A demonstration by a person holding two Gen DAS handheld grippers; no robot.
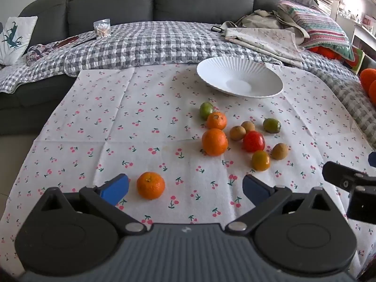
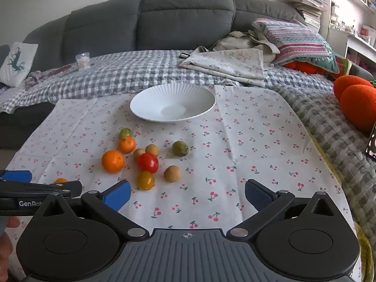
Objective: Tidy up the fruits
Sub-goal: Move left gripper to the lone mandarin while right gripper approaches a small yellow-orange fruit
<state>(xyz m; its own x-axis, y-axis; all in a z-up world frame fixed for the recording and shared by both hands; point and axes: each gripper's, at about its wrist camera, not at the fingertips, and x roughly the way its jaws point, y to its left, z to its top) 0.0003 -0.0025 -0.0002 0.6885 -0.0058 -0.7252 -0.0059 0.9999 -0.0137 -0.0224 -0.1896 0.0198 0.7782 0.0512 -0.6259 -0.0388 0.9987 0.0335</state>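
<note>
A white ribbed bowl [image 1: 239,80] [image 2: 172,102] stands empty at the far side of the cherry-print cloth [image 1: 141,122]. Several small fruits lie in a cluster before it: oranges [image 1: 214,141], a red tomato [image 1: 253,141] [image 2: 148,162], brown longans [image 1: 279,151], green limes [image 1: 272,125]. A lone orange [image 1: 150,185] lies just ahead of my left gripper [image 1: 185,189], which is open and empty, the orange nearer its left finger. My right gripper [image 2: 188,195] is open and empty, right of the cluster.
A grey sofa [image 2: 164,23] with a checked blanket [image 1: 152,44], folded cloths and a striped pillow [image 2: 298,42] lies behind the cloth. Orange plush balls [image 2: 359,103] sit at the right. A clear box of cotton swabs [image 1: 102,28] stands on the blanket.
</note>
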